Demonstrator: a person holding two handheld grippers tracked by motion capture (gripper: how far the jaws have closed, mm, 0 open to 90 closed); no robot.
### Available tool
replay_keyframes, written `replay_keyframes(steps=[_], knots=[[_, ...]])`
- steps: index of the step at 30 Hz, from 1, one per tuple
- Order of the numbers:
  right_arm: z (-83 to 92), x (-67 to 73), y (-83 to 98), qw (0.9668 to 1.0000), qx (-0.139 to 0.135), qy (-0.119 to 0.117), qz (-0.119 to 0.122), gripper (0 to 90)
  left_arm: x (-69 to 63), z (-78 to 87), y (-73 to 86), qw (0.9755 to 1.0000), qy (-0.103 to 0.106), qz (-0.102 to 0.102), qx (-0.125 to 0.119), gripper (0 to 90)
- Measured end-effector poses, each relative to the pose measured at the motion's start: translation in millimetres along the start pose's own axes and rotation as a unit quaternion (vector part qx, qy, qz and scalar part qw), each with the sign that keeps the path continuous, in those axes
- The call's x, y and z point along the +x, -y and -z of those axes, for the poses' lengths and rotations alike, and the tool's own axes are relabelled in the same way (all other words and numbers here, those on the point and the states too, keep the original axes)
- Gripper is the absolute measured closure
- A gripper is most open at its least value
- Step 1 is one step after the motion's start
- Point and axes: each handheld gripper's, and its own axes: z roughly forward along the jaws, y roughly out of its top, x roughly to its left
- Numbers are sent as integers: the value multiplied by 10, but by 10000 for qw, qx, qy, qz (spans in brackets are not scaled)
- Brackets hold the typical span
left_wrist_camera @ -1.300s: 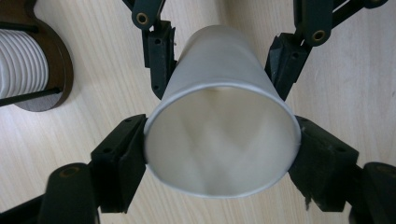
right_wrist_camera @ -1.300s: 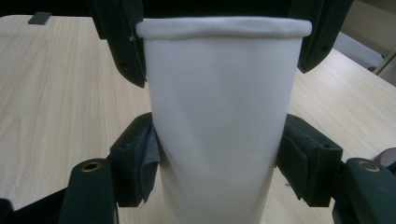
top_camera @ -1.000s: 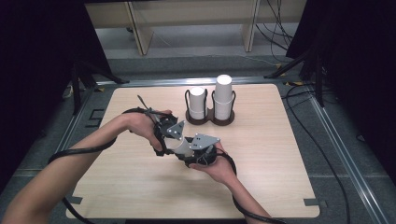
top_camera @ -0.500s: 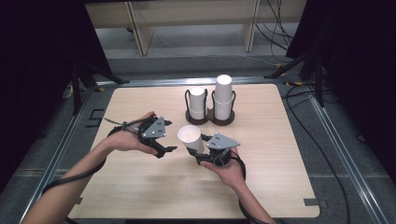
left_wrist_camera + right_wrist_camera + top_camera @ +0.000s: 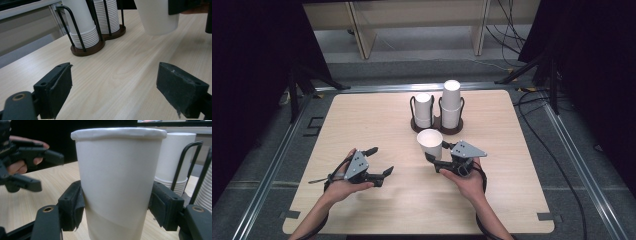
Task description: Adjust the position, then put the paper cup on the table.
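My right gripper (image 5: 435, 157) is shut on a white paper cup (image 5: 430, 143), which it holds upright just above the table, in front of the cup rack. In the right gripper view its pads (image 5: 75, 207) press on both sides of the cup (image 5: 117, 177). My left gripper (image 5: 380, 161) sits low over the table at the front left, open, with nothing between its fingers (image 5: 58, 85). In the left gripper view the held cup (image 5: 160, 17) hangs at the upper right.
A dark wire rack (image 5: 437, 127) behind the held cup carries two stacks of white cups, a short one (image 5: 423, 109) and a taller one (image 5: 451, 100). The wooden table (image 5: 362, 120) has bare room on the left. Cables lie on the floor at the right.
The two grippers were together at the table's middle. My left gripper has moved left and down, away from the cup. My right gripper has shifted right with the cup.
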Motion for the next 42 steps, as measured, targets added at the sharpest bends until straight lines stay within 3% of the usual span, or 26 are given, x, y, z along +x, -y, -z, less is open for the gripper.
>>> replay_keyframes(steps=[1, 3, 5, 8, 10, 12, 13, 14, 16, 17, 20, 22, 24, 25, 27, 28, 29, 30, 32, 35, 37, 40, 42], knots=[[15, -28, -10, 9999, 13, 30, 121, 334, -2, 15, 32, 10000, -50, 35, -65, 128], [41, -46, -20, 9999, -32, 115, 58, 335, 4, 43, 87, 9996, -191, 164, -146, 130], [46, -60, -25, 10000, -90, 20, 6, 334, 5, 55, 111, 9991, -304, 212, -185, 129], [121, -96, -63, 9995, -282, 122, -21, 335, 62, 85, 151, 9969, -584, 330, -423, 129], [161, -110, -74, 9991, -397, 171, -57, 335, 89, 117, 153, 9963, -654, 369, -414, 131], [183, -108, -69, 9986, -444, 156, -248, 335, 94, 148, 155, 9952, -751, 492, -393, 128], [189, -108, -69, 9987, -415, 171, -249, 335, 105, 141, 162, 9948, -739, 494, -498, 125], [202, -126, -73, 9989, -398, 229, -119, 335, 97, 171, 162, 9949, -788, 503, -375, 125], [215, -123, -69, 9985, -431, 238, -233, 335, 99, 156, 191, 9947, -774, 494, -456, 124], [225, -155, -70, 9985, -445, 313, -72, 335, 91, 175, 195, 9945, -846, 516, -347, 124], [228, -143, -37, 9983, -455, 252, -254, 335, 78, 164, 194, 9942, -867, 536, -345, 124], [242, -132, -23, 9988, -411, 240, -113, 334, 61, 152, 172, 9945, -806, 574, -357, 122], [232, -104, -2, 9991, -343, 168, -171, 334, 52, 143, 161, 9944, -783, 606, -378, 120], [222, -79, 16, 9990, -310, 141, -273, 333, 33, 112, 122, 9949, -653, 661, -391, 120], [213, -71, 22, 9993, -239, 129, -252, 334, 17, 96, 103, 9947, -617, 708, -417, 121], [170, -61, 36, 9994, -280, 74, -174, 333, -24, 60, 61, 9944, -502, 801, -463, 121], [159, -71, 36, 9996, -273, 75, 1, 333, -24, 60, 61, 9944, -502, 801, -463, 119], [160, -56, 35, 9998, -196, 95, -26, 333, -53, -6, 21, 9945, -341, 762, -627, 119], [142, -40, 41, 9997, -203, 31, -94, 333, -78, -12, -6, 9947, -337, 817, -521, 117], [136, -38, 47, 9997, -234, 84, -41, 333, -102, -113, -81, 9946, -249, 769, -644, 116], [132, -23, 49, 9997, -218, 34, -58, 333, -115, -154, -158, 9954, -219, 740, -569, 114], [129, -24, 47, 9997, -225, 60, -75, 333, -126, -237, -288, 9951, -101, 768, -616, 113], [123, -23, 43, 9997, -198, 150, -36, 333, -164, -295, -377, 9934, 22, 925, -680, 109]])
